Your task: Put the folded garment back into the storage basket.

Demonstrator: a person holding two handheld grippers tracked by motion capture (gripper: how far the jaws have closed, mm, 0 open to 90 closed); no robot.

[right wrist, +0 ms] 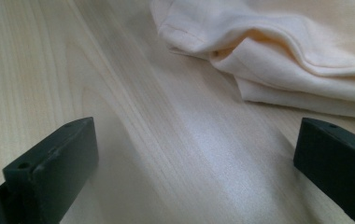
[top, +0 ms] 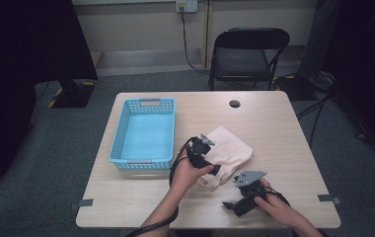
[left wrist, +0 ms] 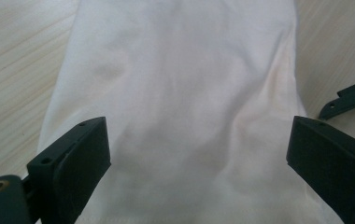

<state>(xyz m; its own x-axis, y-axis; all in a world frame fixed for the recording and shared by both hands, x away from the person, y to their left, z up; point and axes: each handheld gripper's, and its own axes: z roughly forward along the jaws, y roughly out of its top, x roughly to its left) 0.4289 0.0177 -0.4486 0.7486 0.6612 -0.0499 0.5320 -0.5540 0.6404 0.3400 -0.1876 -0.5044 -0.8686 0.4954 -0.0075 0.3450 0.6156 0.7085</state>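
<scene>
Pale wooden table point(top: 274, 128) under the camera, folding chair point(top: 247, 54) behind it, blue basket point(top: 143, 131) sitting left of centre. Cream cloth point(top: 230, 150) lies folded mid-table, just right of the basket. Left gripper point(left wrist: 199, 154) is over the cloth, fingers point(left wrist: 80, 154) spread wide with fabric between them. Right gripper point(right wrist: 194, 163) sits low over bare wood near the cloth's front edge, fingers point(right wrist: 54, 163) wide apart, holding nothing.

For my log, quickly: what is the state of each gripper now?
Left gripper: open, jaws over the cream cloth, holding nothing.
Right gripper: open, over the bare table, holding nothing.
</scene>
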